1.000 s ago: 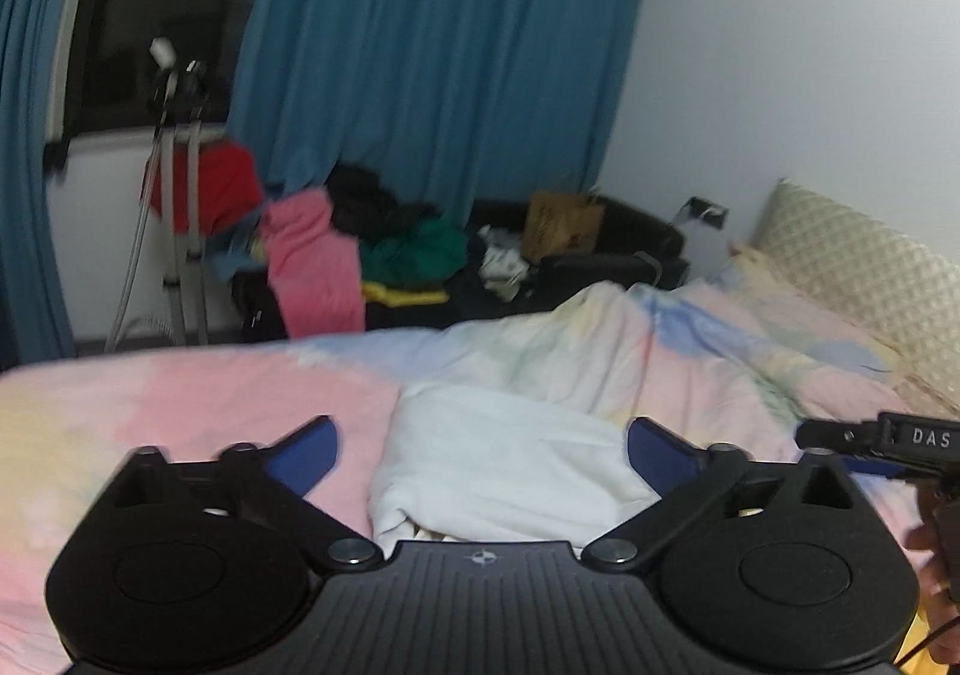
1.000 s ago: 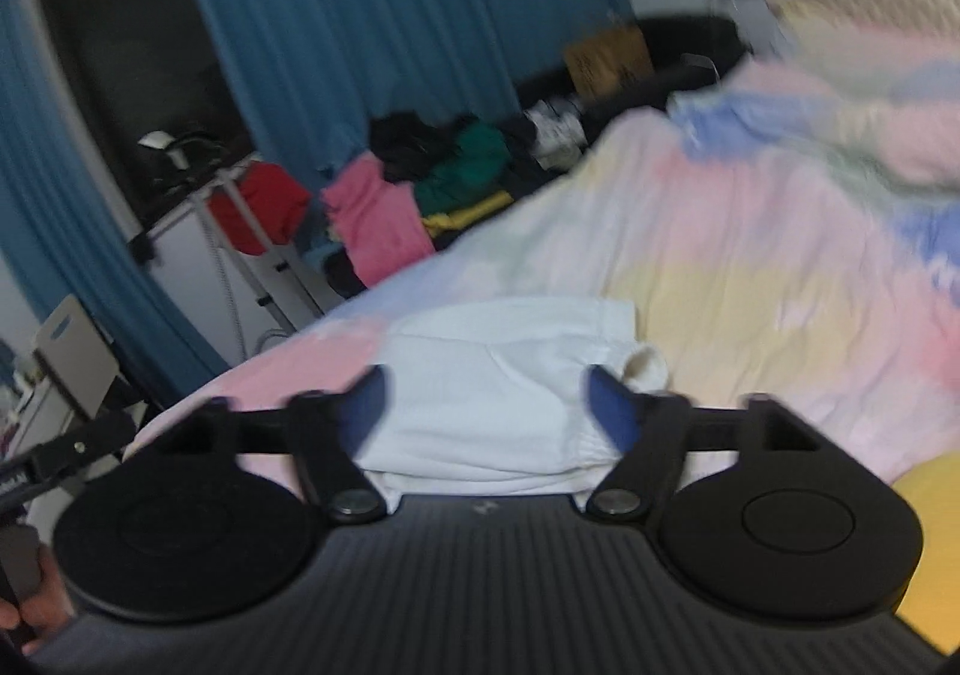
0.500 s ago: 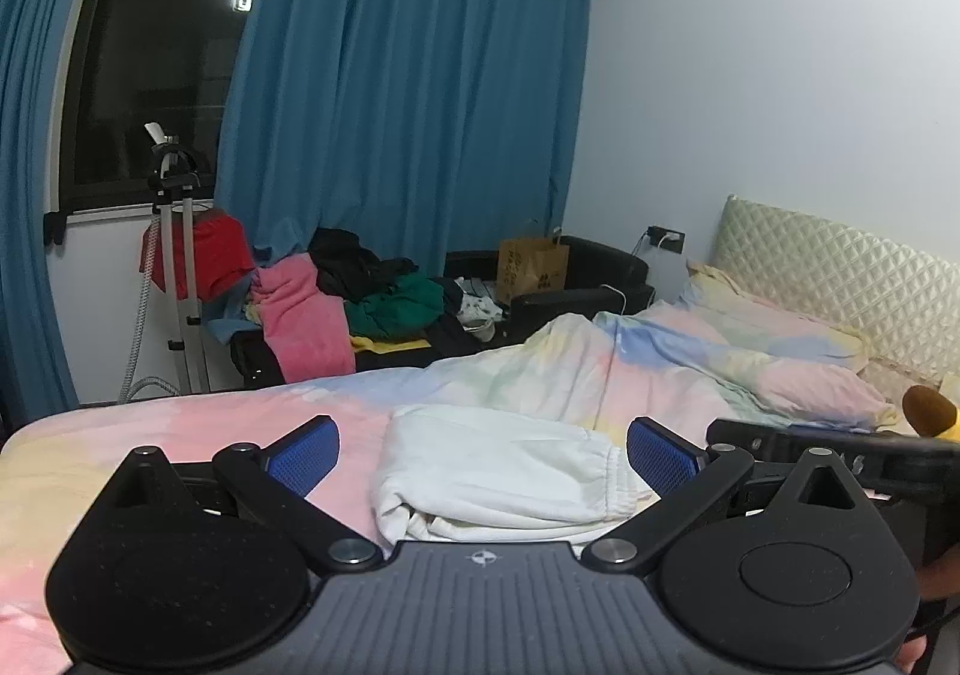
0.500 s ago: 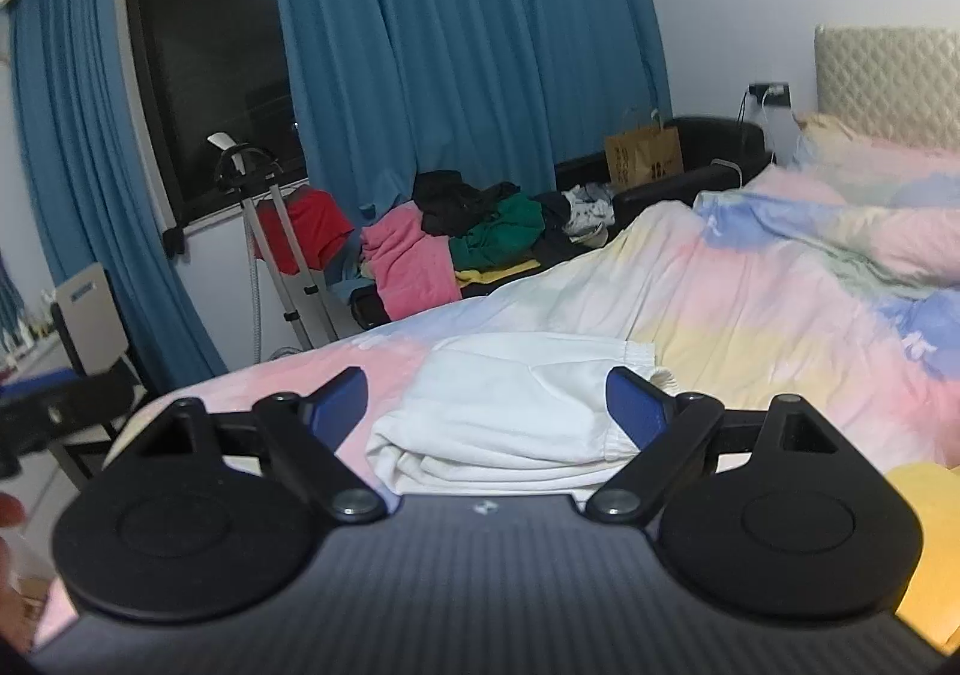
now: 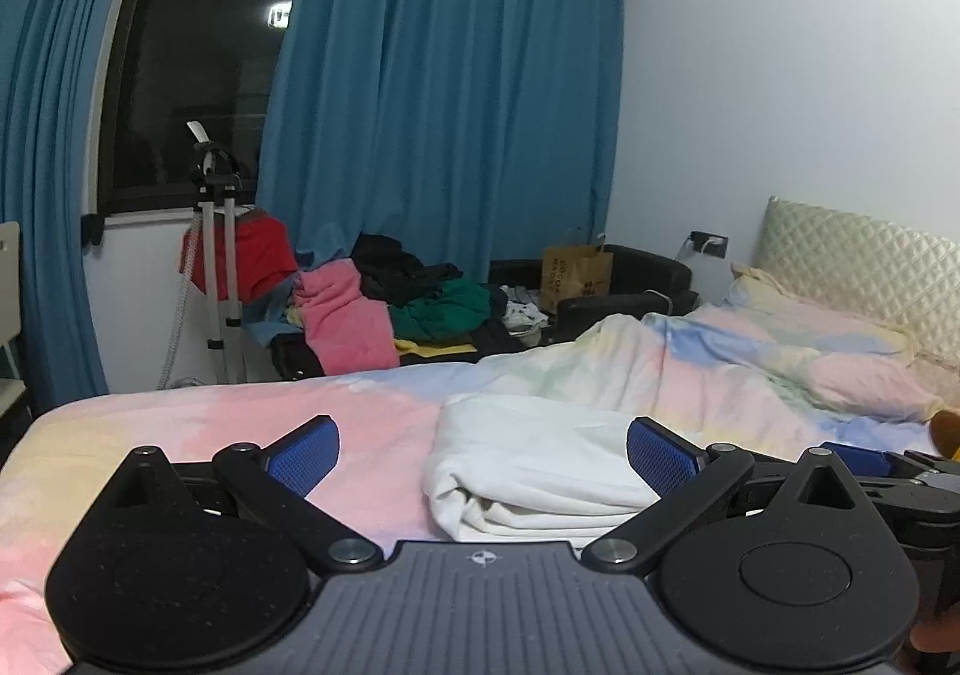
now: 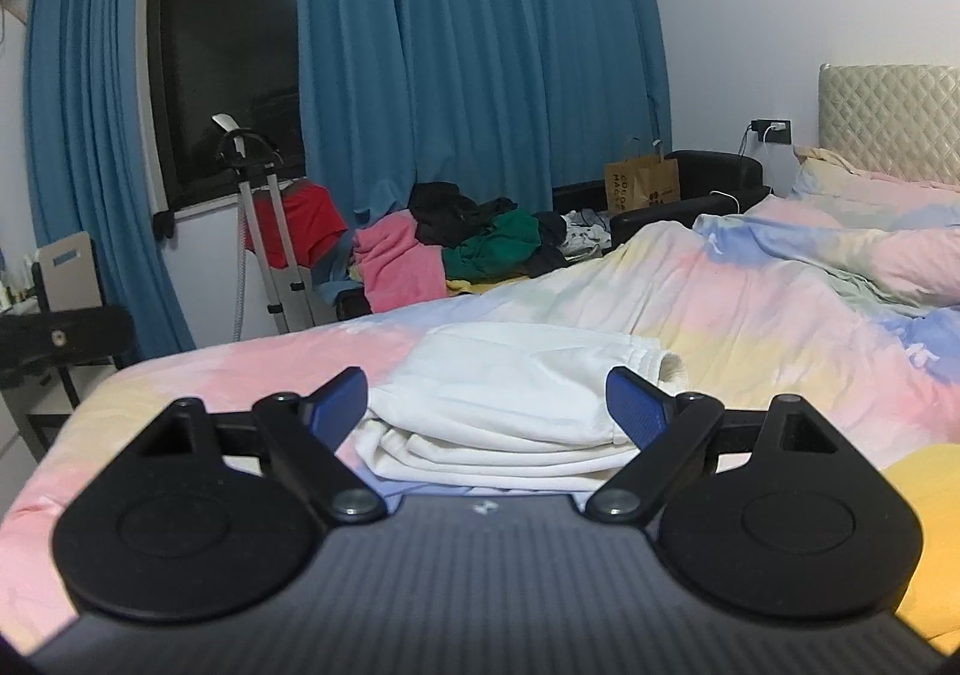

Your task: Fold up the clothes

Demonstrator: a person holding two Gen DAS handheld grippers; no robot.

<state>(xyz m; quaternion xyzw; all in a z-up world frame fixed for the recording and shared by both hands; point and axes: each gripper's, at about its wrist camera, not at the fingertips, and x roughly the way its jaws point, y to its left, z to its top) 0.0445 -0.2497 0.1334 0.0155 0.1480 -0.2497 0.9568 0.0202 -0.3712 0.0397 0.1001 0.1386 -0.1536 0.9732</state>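
A white garment [image 5: 534, 459] lies folded in a thick stack on the pastel bedspread [image 5: 180, 435]. My left gripper [image 5: 483, 450] is open, held back from the stack and raised, with nothing between its blue pads. In the right wrist view the same white garment [image 6: 510, 393] sits just beyond my right gripper [image 6: 486, 399], which is also open and holds nothing. The right gripper's body [image 5: 888, 471] shows at the right edge of the left wrist view. The stack's folded edges face both cameras.
A pile of unfolded clothes [image 6: 468, 243], pink, green and black, sits on a low black sofa past the bed. A steamer stand [image 5: 213, 255] with a red garment stands by the window. A paper bag [image 6: 642, 183], rumpled duvet [image 6: 810, 255] and a yellow item [image 6: 924, 489] lie right.
Both grippers have pulled back and tilted upward from the white stack, so more of the room shows. The stack stays where it lay. Both grippers remain open.
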